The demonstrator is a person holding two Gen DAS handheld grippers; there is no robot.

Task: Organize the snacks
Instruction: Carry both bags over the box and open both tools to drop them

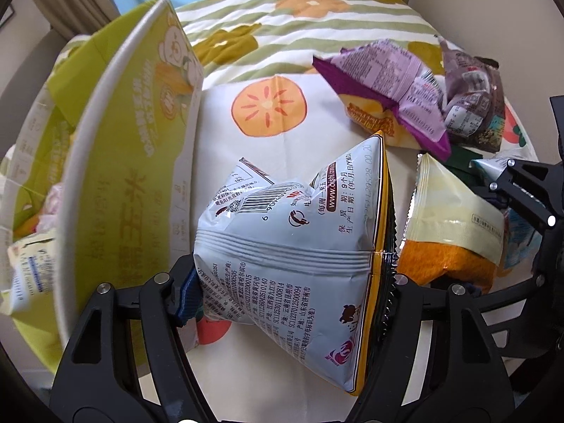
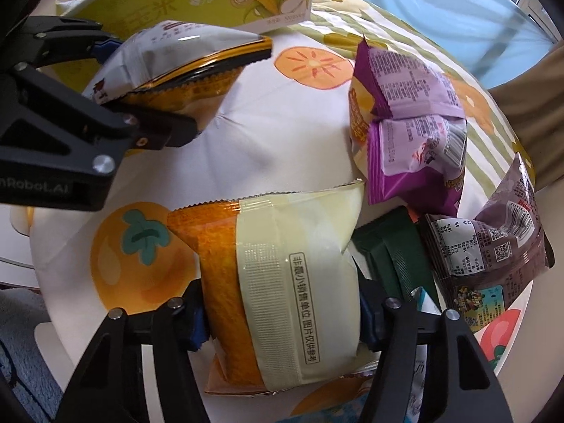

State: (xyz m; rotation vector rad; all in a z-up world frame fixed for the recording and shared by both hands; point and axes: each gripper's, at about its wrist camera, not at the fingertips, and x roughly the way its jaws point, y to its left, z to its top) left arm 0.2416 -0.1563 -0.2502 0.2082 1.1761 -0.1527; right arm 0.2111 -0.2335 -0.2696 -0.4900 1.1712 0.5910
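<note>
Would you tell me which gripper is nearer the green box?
Left. The left gripper, holding the white bag, is right beside the green box; the right gripper, on the orange packet, sits farther away.

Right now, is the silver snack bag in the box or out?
Out: the left gripper holds the silver snack bag beside the green box.

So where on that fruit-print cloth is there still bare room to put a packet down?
The open patch is mid-cloth, between the green box, the purple packets and the orange-and-cream packet. It is crowded on the right of the right wrist view, where purple, dark green and brown packets overlap.
</note>
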